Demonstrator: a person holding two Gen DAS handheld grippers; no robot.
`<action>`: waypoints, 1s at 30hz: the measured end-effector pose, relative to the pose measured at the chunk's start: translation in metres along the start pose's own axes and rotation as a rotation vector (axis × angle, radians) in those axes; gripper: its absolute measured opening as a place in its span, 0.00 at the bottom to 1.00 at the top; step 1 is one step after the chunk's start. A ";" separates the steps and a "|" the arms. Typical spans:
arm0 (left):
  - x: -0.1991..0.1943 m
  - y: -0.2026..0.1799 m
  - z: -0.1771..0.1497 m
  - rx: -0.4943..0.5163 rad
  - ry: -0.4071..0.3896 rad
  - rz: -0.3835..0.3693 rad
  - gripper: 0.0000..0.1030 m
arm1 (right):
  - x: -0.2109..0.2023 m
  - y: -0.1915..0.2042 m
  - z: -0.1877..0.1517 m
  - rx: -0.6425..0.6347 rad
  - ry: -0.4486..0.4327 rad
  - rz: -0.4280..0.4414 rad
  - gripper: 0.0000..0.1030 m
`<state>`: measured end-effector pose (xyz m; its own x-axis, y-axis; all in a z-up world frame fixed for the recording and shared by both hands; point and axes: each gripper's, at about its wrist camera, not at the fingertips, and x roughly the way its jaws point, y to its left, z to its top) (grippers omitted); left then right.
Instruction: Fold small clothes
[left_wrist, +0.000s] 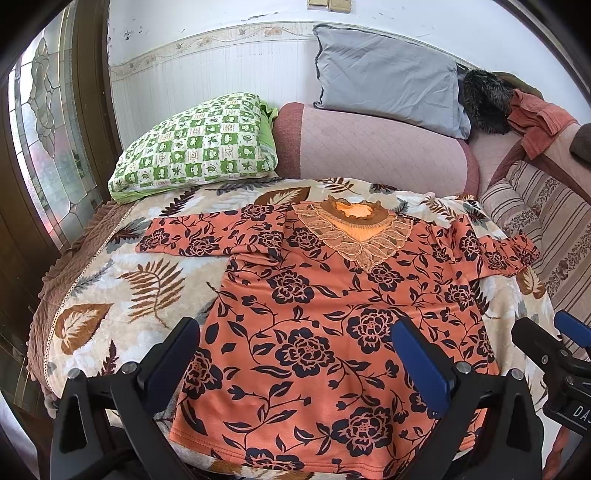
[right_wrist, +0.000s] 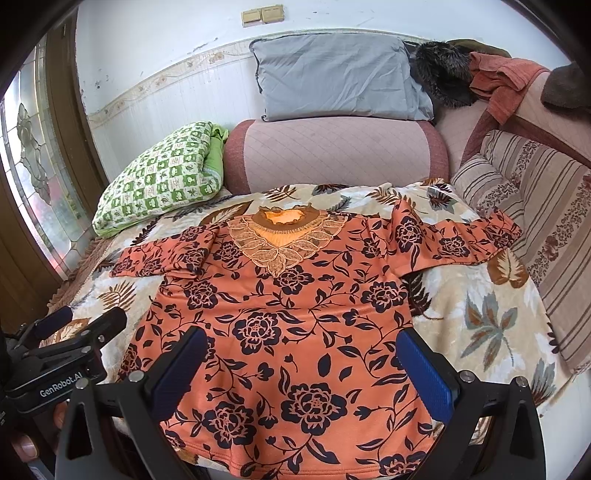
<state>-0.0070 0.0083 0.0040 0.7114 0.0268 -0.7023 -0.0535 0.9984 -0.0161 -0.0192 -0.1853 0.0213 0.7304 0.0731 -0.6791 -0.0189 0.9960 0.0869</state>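
Note:
An orange top with dark flowers (left_wrist: 325, 317) lies flat, front up, on a leaf-patterned blanket (left_wrist: 122, 280), sleeves spread to both sides, lace collar (left_wrist: 351, 232) at the far end. It also shows in the right wrist view (right_wrist: 288, 325). My left gripper (left_wrist: 295, 332) is open and empty above the hem's left part. My right gripper (right_wrist: 301, 339) is open and empty above the hem's right part; it also shows at the right edge of the left wrist view (left_wrist: 550, 328). The left gripper shows at the left of the right wrist view (right_wrist: 88, 319).
A green checked pillow (left_wrist: 195, 147) lies at the far left. A pink bolster (left_wrist: 380, 147) and a grey pillow (left_wrist: 388, 77) stand behind the top. A striped cushion (right_wrist: 535, 206) and piled clothes (right_wrist: 498, 81) are at the right. A glass door (left_wrist: 48, 140) is at the left.

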 end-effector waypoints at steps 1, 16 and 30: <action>0.000 0.000 0.000 -0.001 0.001 -0.002 1.00 | 0.000 0.001 0.000 -0.002 0.000 -0.001 1.00; 0.002 0.000 0.001 -0.001 -0.005 0.004 1.00 | 0.001 0.002 0.002 -0.006 -0.001 0.002 1.00; 0.004 -0.001 0.001 0.000 -0.006 0.006 1.00 | 0.002 0.003 0.003 -0.006 0.000 0.003 1.00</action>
<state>-0.0037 0.0069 0.0021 0.7149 0.0330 -0.6984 -0.0578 0.9983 -0.0120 -0.0157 -0.1825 0.0225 0.7303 0.0759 -0.6789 -0.0254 0.9961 0.0841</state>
